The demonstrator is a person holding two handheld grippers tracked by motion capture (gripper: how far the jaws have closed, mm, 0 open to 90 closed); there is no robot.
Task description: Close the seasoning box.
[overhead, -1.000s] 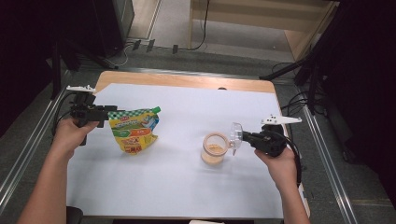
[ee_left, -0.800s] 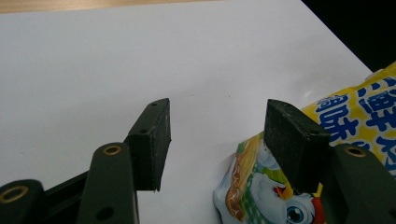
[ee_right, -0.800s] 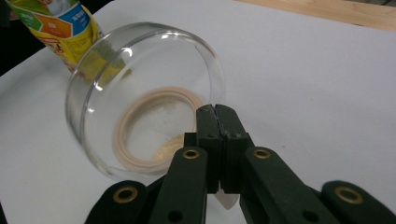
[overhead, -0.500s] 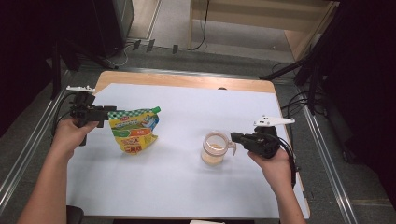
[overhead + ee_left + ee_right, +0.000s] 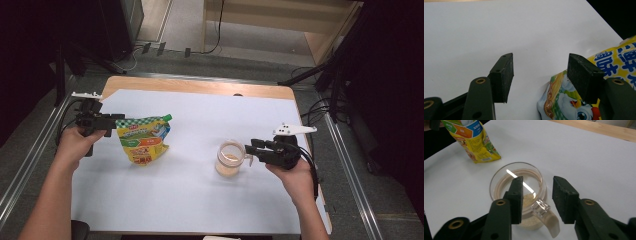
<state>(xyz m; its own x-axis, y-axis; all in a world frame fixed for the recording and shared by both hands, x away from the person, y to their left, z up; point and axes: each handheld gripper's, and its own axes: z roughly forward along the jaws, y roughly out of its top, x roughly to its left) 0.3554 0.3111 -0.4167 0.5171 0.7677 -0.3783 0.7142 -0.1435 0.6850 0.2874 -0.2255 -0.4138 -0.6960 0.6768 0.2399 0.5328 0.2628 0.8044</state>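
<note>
Ahead of right tongs (image 5: 535, 195): glass mug (image 5: 229, 158), handle between the just-opened jaws, unpressed.
Left tongs (image 5: 540, 72): apart, pouch (image 5: 144, 138) at one jaw.
Nearer mug: right.

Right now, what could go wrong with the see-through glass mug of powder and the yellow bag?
The right gripper has just been opening, its jaws either side of the handle of the clear glass mug holding beige powder. A careless pull back might catch that handle and tip powder onto the white table sheet.

The yellow printed pouch sits at the open left gripper, unpinched, so it might slump.
</note>
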